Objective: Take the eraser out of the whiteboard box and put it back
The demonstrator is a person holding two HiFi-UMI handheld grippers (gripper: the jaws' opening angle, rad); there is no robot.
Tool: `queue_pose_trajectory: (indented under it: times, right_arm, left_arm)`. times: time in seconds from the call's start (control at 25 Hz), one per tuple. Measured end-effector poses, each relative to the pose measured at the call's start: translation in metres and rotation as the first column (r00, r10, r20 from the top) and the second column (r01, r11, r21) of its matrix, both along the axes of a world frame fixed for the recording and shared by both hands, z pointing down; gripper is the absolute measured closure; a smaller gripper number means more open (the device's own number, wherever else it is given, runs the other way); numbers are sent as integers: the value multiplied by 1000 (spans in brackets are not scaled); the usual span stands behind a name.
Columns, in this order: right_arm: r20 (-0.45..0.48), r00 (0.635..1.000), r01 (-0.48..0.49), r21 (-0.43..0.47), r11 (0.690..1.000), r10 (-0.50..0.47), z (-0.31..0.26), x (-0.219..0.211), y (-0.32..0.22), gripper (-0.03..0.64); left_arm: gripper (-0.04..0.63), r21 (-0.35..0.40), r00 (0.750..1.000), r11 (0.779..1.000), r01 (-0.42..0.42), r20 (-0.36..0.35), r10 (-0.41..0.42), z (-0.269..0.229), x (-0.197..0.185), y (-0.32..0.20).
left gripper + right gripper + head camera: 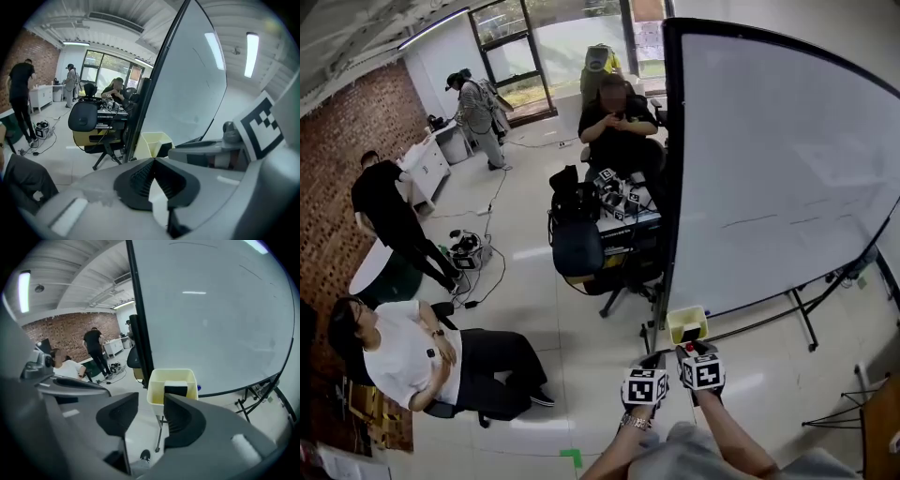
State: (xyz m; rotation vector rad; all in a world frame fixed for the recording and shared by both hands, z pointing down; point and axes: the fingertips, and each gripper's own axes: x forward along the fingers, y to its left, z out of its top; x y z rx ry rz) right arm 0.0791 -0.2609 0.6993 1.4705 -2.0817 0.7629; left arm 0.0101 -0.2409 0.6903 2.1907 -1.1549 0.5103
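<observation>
A pale yellow box [171,380] hangs at the lower corner of the whiteboard [211,310]. A black eraser with a white top [176,389] stands upright inside it. My right gripper [151,401] is open just short of the box, with nothing between its pads. My left gripper [153,161] is shut and empty, and the box [151,142] lies ahead of it. In the head view both grippers hover side by side just below the box [687,324], the left gripper [652,360] a little further back than the right gripper [694,350].
The whiteboard [787,169] stands on a wheeled frame with legs [802,314] spreading over the floor. An office chair [579,248] and a cluttered desk [623,206] sit left of it. A person sits at lower left [412,356]; others stand further back.
</observation>
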Motion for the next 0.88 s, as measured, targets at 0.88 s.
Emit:
queue_pose_trajectory:
  times: [0.88]
  right_arm:
    - [-29, 1000, 5, -183, 983, -10, 54, 32, -52, 351]
  left_arm:
    - [589, -20, 998, 998, 63, 7, -63, 2, -9, -57]
